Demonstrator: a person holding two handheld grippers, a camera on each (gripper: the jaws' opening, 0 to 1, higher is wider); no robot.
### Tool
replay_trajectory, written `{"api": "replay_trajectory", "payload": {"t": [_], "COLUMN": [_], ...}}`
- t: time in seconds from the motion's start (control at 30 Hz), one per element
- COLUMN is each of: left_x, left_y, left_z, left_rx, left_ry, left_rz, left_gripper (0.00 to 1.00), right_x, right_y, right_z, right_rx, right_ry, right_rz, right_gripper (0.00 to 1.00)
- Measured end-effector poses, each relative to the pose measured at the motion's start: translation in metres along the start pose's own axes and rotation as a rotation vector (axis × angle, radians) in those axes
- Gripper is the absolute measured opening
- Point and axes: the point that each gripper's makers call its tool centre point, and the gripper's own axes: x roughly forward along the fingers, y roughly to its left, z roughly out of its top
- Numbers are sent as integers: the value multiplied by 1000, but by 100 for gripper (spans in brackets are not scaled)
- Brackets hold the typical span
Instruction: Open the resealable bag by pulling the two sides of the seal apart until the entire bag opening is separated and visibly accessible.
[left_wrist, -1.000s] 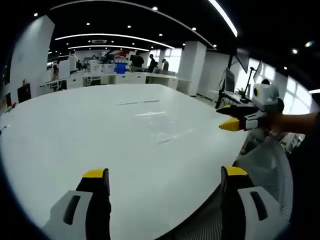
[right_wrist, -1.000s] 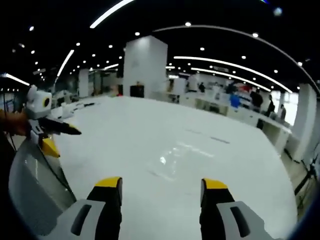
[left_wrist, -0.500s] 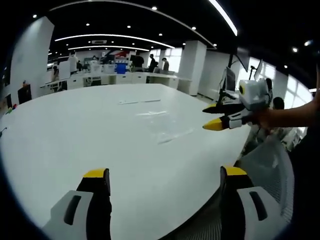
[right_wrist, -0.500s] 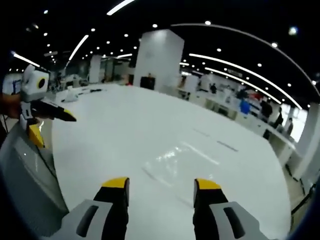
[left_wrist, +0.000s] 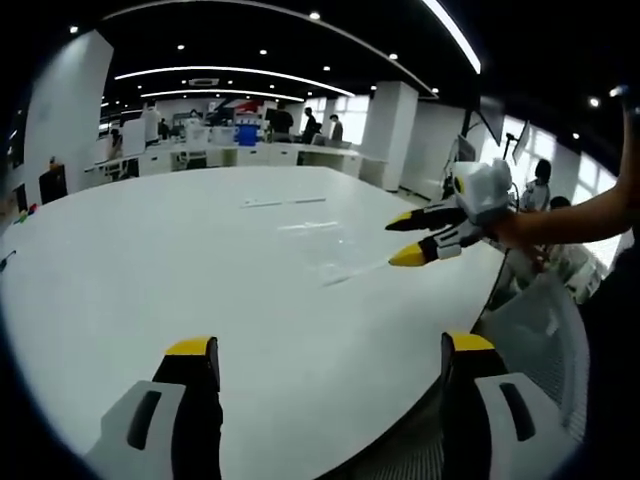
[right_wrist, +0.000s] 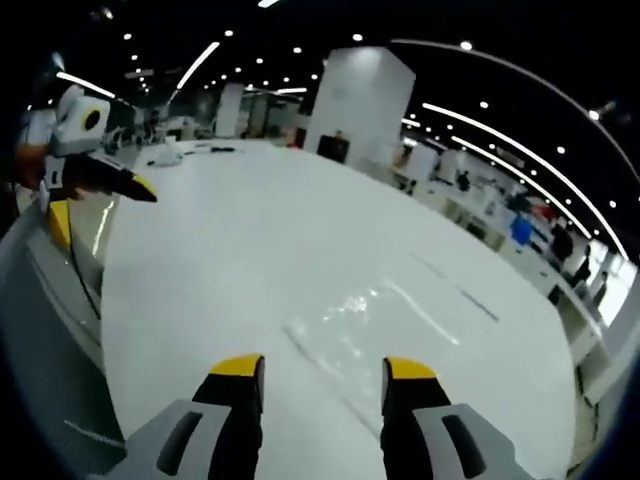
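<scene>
Clear plastic resealable bag (right_wrist: 350, 335) lies flat mid-table (left_wrist: 150, 250), untouched. Right gripper (right_wrist: 323, 368), jaws parted, hovers near it; left gripper (left_wrist: 330, 348), spread empty, stays farther back. Approach step: next, pinch the seal's sides.

A clear resealable bag (right_wrist: 370, 325) is seen lying flat on the white table (right_wrist: 220, 260), glossy with reflections, its long straight edge turned toward the right gripper view

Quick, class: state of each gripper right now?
Left gripper: open, holding nothing.
Right gripper: open, holding nothing, poised over the clear resealable bag on the white table.
</scene>
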Motion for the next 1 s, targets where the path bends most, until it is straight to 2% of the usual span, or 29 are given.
{"api": "replay_trajectory", "payload": {"t": [0.2, 0.47, 0.7, 0.8, 0.9, 0.97, 1.0], "left_x": [0, 2, 4, 5, 5, 6, 6], "left_y": [-1, 4, 6, 7, 8, 8, 7], "left_z": [-3, -5, -4, -4, -2, 0, -1], "left_rx": [3, -4, -6, -6, -6, -3, -2], "left_ry": [11, 27, 35, 39, 33, 32, 33], "left_rz": [-4, 4, -1, 0, -1, -3, -5], "left_gripper": [89, 89, 88, 88, 88, 88, 88], "right_x": [13, 36, 52, 57, 62, 65, 68], "right_y": [-3, 3, 2, 2, 4, 5, 7], "right_z": [-8, -4, 2, 3, 1, -6, -8], "right_rx": [-5, 23, 7, 12, -22, -88, -90], "right_ry": [36, 46, 39, 37, 57, 99, 109], "right_rz": [26, 85, 111, 120, 136, 151, 154], "right_gripper": [44, 40, 28, 27, 25, 18, 16]}}
